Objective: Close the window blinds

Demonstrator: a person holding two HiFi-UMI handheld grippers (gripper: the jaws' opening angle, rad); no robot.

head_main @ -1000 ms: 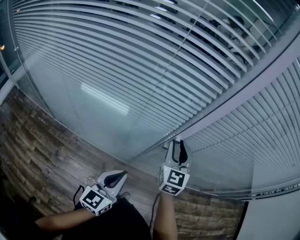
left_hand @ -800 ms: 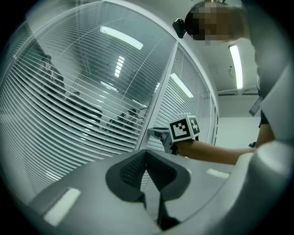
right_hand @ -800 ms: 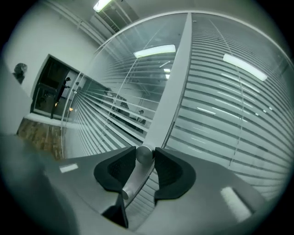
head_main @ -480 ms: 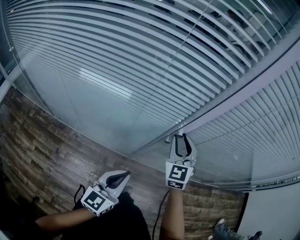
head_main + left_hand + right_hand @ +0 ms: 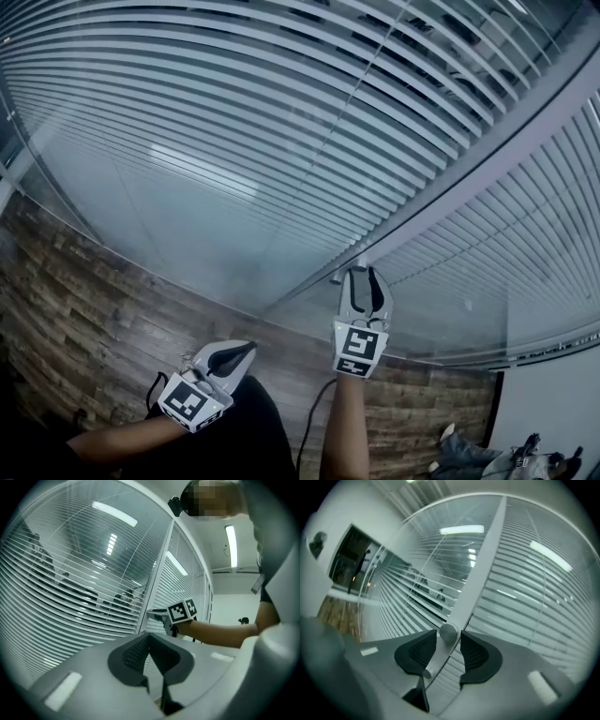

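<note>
Your right gripper (image 5: 366, 275) is raised to the grey frame post (image 5: 487, 169) that stands between the two glass panes. It points almost level at the post. In the right gripper view its jaws stand apart, one on each side of a small round knob (image 5: 448, 632) which sits on the face of the post. The knob is between the tips of the two pads, very close to both, but the pads do not press on it. The jaws have just been opening, with the knob between them.

Your left gripper (image 5: 246, 348) is lower and to the left, well apart from the post and near your body, over the wooden floor (image 5: 84, 319). In the left gripper view its two dark pads meet at the tips and there is nothing between them. That view also shows your right gripper at the post, with its marker cube (image 5: 182, 611) turned to the camera.

The window blinds (image 5: 234, 122) hang behind the glass on both sides of the post. In the pane on the left of the post the slats are level, and in one band dark gaps show between them. In the pane on the right of the post the slats look pale and lie closer together.
</note>
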